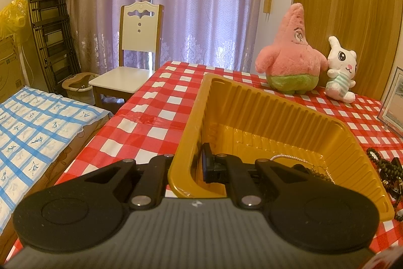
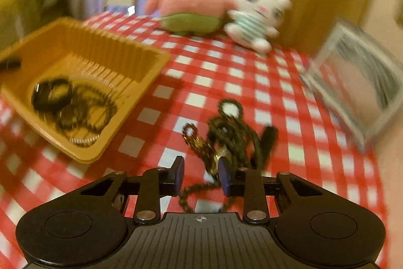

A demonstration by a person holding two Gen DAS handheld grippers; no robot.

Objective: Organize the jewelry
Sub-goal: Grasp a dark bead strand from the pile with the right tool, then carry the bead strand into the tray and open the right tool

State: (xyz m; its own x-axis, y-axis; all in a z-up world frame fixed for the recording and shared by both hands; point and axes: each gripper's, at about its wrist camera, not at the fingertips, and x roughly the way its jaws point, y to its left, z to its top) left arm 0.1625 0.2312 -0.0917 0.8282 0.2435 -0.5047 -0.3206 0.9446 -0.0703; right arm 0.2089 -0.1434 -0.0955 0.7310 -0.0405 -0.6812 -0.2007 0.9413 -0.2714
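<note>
Left wrist view: we clamp our left gripper [image 1: 186, 168] on the gold tray [image 1: 277, 117] wall, steadying it, while our right gripper [image 2: 201, 174], part-open, straddles the beaded necklaces [image 2: 226, 132] on the tablecloth [image 2: 201, 72].

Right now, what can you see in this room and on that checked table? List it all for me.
tray: one, golden-yellow, on the table, its wall pinched by the left hand-held gripper
jewelry in the tray: several dark bead strands and a pale chain, on the tray floor
jewelry pile: one tangle, dark beads with gold, on the cloth right of the tray
tablecloth: one, red and white checks
star plush: one, pink and green, far table edge
bunny plush: one, white, beside the star plush
picture frame: one, clear, right side
chair: one, cream
curtains: lilac
left hand-held gripper: shut on the tray
right hand-held gripper: jaws apart, over the jewelry pile
</note>
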